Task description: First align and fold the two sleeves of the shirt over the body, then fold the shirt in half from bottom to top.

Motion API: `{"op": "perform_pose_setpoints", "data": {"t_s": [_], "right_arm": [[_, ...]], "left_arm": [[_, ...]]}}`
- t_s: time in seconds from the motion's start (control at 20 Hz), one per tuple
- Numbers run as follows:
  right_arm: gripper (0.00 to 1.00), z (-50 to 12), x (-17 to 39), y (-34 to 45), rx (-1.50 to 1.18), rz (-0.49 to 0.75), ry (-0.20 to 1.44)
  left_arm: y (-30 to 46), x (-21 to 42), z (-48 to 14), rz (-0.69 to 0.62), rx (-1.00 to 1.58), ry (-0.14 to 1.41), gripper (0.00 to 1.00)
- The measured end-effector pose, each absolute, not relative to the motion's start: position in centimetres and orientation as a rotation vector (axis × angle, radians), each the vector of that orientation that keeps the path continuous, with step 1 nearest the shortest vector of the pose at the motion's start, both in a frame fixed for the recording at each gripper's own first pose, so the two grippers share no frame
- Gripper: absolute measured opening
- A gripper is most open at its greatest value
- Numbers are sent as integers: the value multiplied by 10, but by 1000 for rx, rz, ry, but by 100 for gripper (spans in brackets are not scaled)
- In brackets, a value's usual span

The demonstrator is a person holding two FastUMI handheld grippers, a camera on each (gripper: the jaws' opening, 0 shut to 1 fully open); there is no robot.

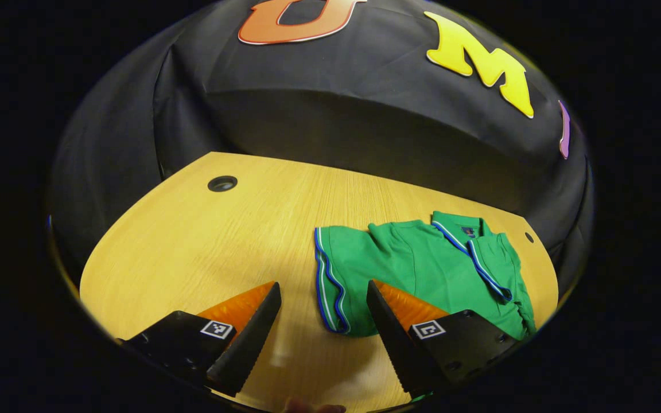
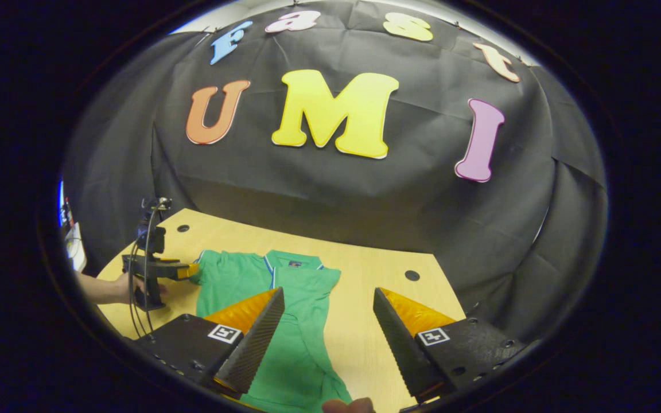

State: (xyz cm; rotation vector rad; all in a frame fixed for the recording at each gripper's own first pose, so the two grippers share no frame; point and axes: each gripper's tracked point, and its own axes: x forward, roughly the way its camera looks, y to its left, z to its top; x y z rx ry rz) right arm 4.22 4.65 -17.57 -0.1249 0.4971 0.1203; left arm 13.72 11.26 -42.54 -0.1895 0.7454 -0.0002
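A green polo shirt [image 1: 422, 264] lies flat on the wooden table [image 1: 193, 246], collar toward the wall. Its near sleeve spreads out sideways, and the blue-and-white striped cuff [image 1: 327, 287] lies just ahead of my left gripper [image 1: 323, 321], which is open and holds nothing. The far sleeve lies folded over the chest, its striped cuff [image 1: 486, 267] running diagonally below the collar. In the right gripper view the shirt [image 2: 290, 344] runs under the left finger of my right gripper [image 2: 326, 338], which hangs open over the shirt's edge. The left gripper [image 2: 190, 271], held by a hand, sits at the shirt's other sleeve.
The table [image 2: 376, 269] has round cable holes [image 1: 222, 183] [image 2: 412, 275] near its back corners. Black cloth walls close in behind and beside it. Bare wood stretches left of the shirt in the left gripper view. A cable hangs from the left gripper's camera mount [image 2: 150, 229].
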Motion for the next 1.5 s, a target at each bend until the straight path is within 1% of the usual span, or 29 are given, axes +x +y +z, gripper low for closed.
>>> {"op": "perform_pose_setpoints", "data": {"t_s": [0.05, 0.1, 0.15, 0.2, 0.25, 0.3, 0.35, 0.4, 0.45, 0.5, 0.55, 0.6, 0.65, 0.7, 0.75, 0.8, 0.9, 0.95, 1.0, 1.05, 1.15, 1.2, 1.25, 1.3, 1.35, 1.4, 1.45, 1.5], "right_arm": [[98, -176, 42, 46, -126, 121, 493], [95, -178, 42, 44, -125, 117, 495], [93, -183, 42, 39, -119, 105, 506], [95, -186, 41, 35, -105, 95, 516], [98, -188, 40, 32, -92, 83, 525], [98, -190, 40, 28, -85, 70, 529], [96, -193, 40, 22, -84, 55, 531], [96, -194, 40, 18, -80, 43, 534], [95, -195, 41, 16, -74, 37, 536], [98, -195, 42, 14, -70, 33, 537], [95, -195, 41, 12, -69, 29, 534], [96, -194, 42, 10, -68, 27, 529], [96, -194, 43, 9, -68, 27, 527], [95, -195, 42, 8, -67, 26, 528], [98, -197, 42, 6, -64, 24, 532], [98, -197, 41, 5, -59, 22, 536], [95, -198, 41, 2, -57, 19, 535], [98, -199, 40, 0, -56, 18, 537], [95, -200, 40, 0, -51, 16, 540], [98, -202, 40, -2, -44, 15, 544], [98, -202, 40, -4, -31, 13, 549], [95, -202, 40, -5, -28, 12, 548], [95, -202, 40, -6, -26, 13, 547], [98, -202, 40, -7, -25, 12, 547], [96, -201, 41, -8, -23, 12, 543], [98, -199, 41, -10, -21, 11, 541], [98, -199, 40, -11, -18, 9, 538], [95, -198, 40, -13, -16, 7, 536]], "left_arm": [[113, 136, -429, 8, -194, 757, 96], [114, 138, -429, 16, -186, 753, 96], [114, 140, -430, 20, -183, 744, 100], [114, 141, -431, 28, -180, 749, 91], [115, 138, -435, 46, -172, 763, 77], [115, 137, -433, 46, -169, 761, 67], [112, 138, -434, 41, -182, 757, 62], [112, 137, -434, 52, -190, 761, 59], [112, 137, -434, 55, -197, 756, 32], [114, 137, -434, 61, -197, 752, 27], [113, 137, -434, 59, -191, 753, 16], [113, 137, -433, 57, -184, 756, 13], [114, 138, -433, 56, -186, 751, 6], [112, 140, -431, 51, -199, 742, 5], [111, 139, -431, 45, -211, 739, 4], [108, 139, -428, 38, -217, 739, 3], [103, 140, -424, 25, -222, 733, 3], [102, 140, -419, 21, -225, 722, 3], [100, 143, -413, 14, -233, 706, 3], [97, 144, -408, 6, -238, 693, 3], [93, 144, -400, -11, -236, 682, 3], [89, 145, -397, -17, -234, 677, 3], [88, 147, -393, -24, -232, 671, 3], [85, 148, -388, -31, -232, 663, 3], [82, 151, -383, -36, -235, 654, 3], [78, 153, -378, -43, -240, 644, 3], [73, 155, -373, -51, -247, 637, 3], [68, 159, -370, -61, -251, 632, 3]]}}
